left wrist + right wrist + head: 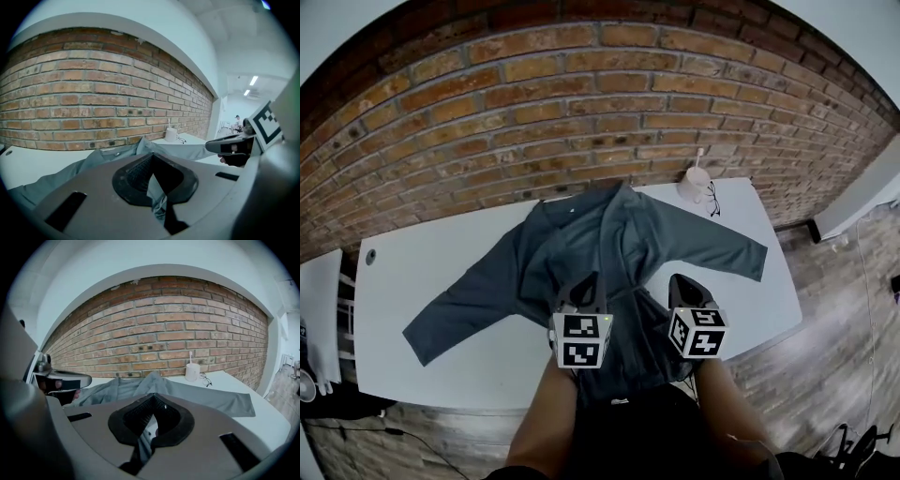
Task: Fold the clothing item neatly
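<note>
A grey-blue long-sleeved shirt (581, 234) lies spread on the white table (422, 262), collar toward the brick wall and both sleeves stretched out sideways. Its lower part hangs toward the table's near edge. My left gripper (584, 286) is over the lower left of the shirt's body, shut with a fold of the fabric pinched in its jaws (153, 187). My right gripper (682, 284) is beside it at the lower right, also shut on a strip of the shirt cloth (146, 430). Each gripper view shows the other gripper at its edge.
A white cup (695, 183) with a stick in it and a pair of glasses (713, 197) stand at the table's far right corner, just beyond the right sleeve. A brick wall runs behind the table. Wooden floor lies to the right.
</note>
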`<act>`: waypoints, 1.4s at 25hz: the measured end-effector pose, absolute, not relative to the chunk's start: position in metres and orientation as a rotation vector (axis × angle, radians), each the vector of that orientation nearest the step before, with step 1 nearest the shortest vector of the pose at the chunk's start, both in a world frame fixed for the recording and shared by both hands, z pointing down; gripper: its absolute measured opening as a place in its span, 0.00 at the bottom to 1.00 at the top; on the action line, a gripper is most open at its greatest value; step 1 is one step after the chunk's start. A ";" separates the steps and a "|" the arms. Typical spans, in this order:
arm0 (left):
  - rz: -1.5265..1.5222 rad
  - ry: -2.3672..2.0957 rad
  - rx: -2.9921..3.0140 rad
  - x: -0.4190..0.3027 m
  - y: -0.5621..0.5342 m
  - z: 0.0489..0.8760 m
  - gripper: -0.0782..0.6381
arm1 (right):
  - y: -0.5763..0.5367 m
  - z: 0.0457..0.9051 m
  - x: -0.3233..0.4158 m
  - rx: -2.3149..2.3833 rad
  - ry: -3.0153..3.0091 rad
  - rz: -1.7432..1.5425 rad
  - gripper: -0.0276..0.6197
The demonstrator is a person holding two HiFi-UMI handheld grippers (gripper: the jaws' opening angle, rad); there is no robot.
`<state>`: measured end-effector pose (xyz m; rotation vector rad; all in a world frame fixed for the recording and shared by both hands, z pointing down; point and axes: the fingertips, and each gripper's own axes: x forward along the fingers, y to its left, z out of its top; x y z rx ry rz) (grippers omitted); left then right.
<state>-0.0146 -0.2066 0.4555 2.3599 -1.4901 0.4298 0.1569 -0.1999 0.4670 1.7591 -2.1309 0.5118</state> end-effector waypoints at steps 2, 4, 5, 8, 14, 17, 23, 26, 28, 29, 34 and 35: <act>0.446 -1.471 2.383 0.005 -0.212 0.456 0.10 | -0.205 0.466 0.183 1.801 -2.099 0.501 0.03; 0.469 -1.459 2.395 0.023 -0.216 0.457 0.10 | -0.208 0.466 0.215 1.841 -2.060 0.477 0.03; 0.486 -1.459 2.397 0.031 -0.217 0.458 0.10 | -0.209 0.467 0.233 1.854 -2.037 0.464 0.03; 0.543 -1.465 2.407 0.051 -0.218 0.460 0.10 | -0.203 0.475 0.293 1.886 -1.961 0.464 0.03; 0.453 -1.428 2.355 0.078 -0.219 0.453 0.10 | -0.196 0.512 0.408 1.959 -1.760 0.504 0.03; 0.501 -1.426 2.350 0.087 -0.216 0.457 0.10 | -0.195 0.538 0.454 2.016 -1.645 0.531 0.03; 0.639 -1.459 2.325 0.090 -0.210 0.475 0.10 | -0.216 0.562 0.514 2.091 -1.575 0.553 0.03; 0.668 -1.478 2.319 0.090 -0.207 0.476 0.10 | -0.232 0.575 0.526 2.078 -1.593 0.594 0.03; 0.679 -1.494 2.313 0.090 -0.206 0.476 0.10 | -0.242 0.588 0.531 2.052 -1.602 0.659 0.19; 0.684 -1.502 2.309 0.089 -0.206 0.477 0.10 | -0.246 0.595 0.534 2.037 -1.592 0.693 0.21; 0.707 -1.528 2.293 0.085 -0.199 0.480 0.10 | -0.254 0.620 0.543 1.958 -1.501 0.766 0.22; 0.710 -1.537 2.289 0.083 -0.197 0.480 0.10 | -0.255 0.621 0.543 1.950 -1.489 0.781 0.21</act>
